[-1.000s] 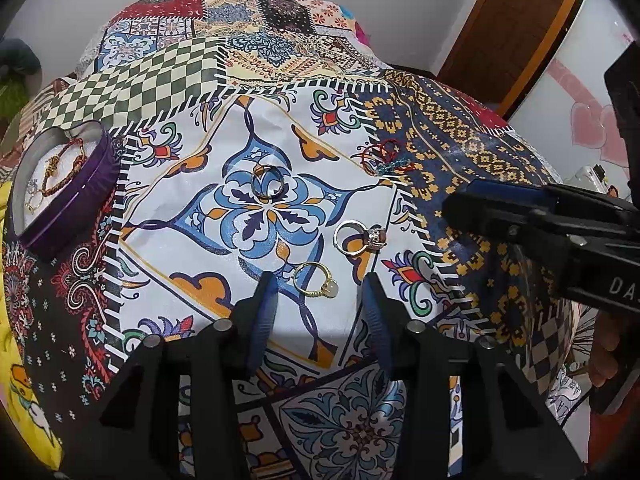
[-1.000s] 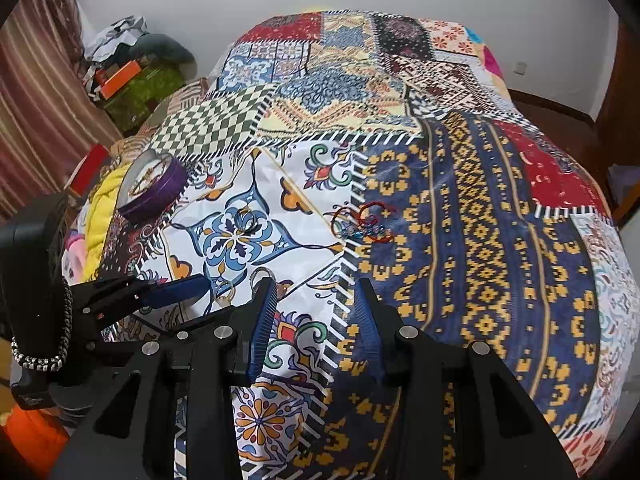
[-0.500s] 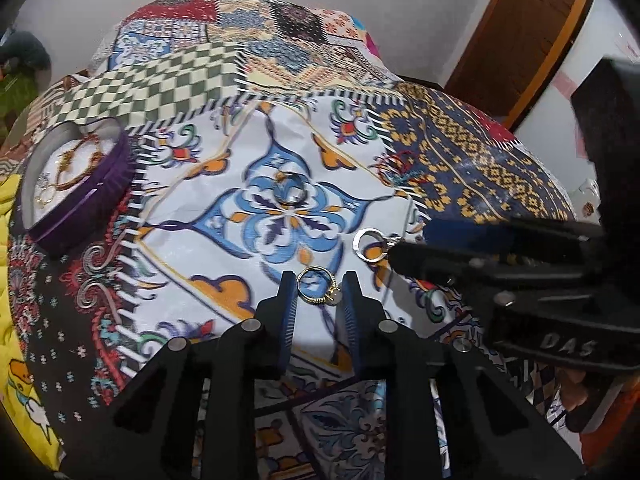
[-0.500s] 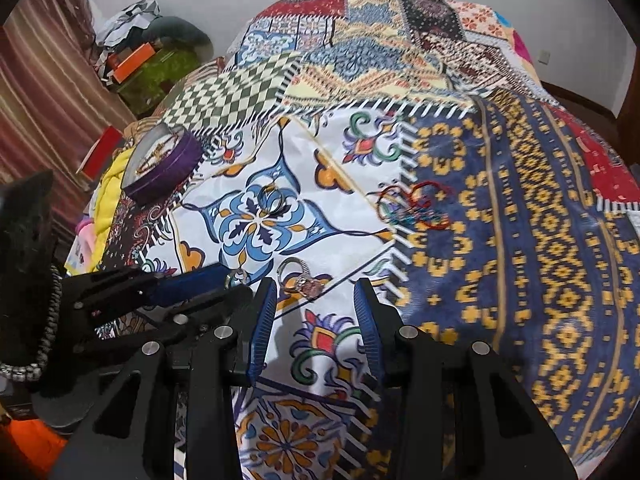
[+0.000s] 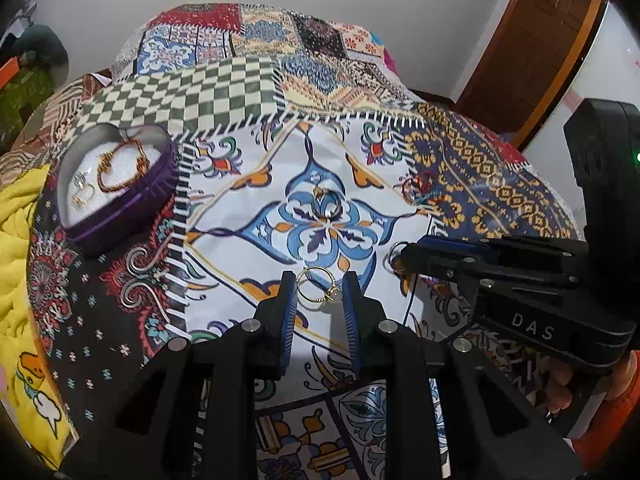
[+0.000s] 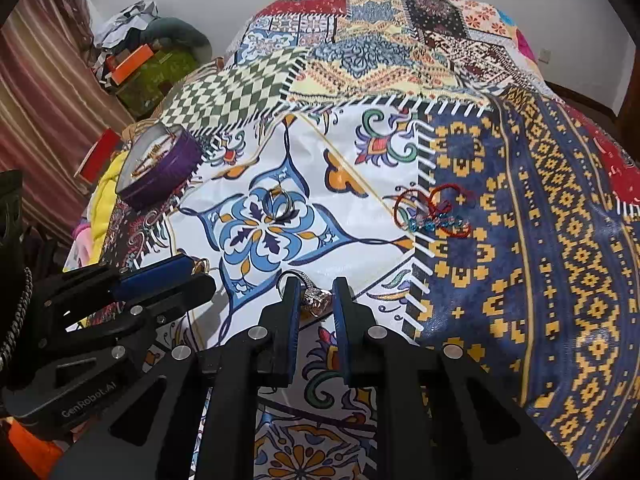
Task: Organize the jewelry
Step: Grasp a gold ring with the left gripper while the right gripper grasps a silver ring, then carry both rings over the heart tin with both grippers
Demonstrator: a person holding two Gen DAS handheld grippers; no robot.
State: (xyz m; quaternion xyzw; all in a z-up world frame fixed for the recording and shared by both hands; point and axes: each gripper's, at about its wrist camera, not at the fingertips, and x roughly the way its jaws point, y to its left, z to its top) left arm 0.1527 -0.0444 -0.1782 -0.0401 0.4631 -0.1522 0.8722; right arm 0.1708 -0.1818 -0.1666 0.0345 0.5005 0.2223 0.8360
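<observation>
A gold ring (image 5: 319,290) lies on the patterned bedspread between the fingertips of my left gripper (image 5: 319,285), whose jaws stand narrowly apart around it. A silver ring with a large stone (image 6: 313,295) sits between the fingertips of my right gripper (image 6: 315,287), jaws close on both sides of it. A purple heart-shaped box (image 5: 120,184) at the left holds a gold bracelet (image 5: 120,164) and small earrings. Another silver ring (image 5: 327,205) lies on the blue flower motif. A red cord bracelet (image 6: 434,212) lies to the right.
The bed's patchwork cover (image 6: 560,240) fills both views. A yellow cloth (image 5: 16,264) lies at the left edge. Clutter and a red box (image 6: 98,154) sit on the floor at the left. A brown door (image 5: 532,40) is at the far right.
Both grippers have moved forward and down to the bedspread. Each has narrowed its jaws around a ring: the left on the gold one, the right on the silver stone one.
</observation>
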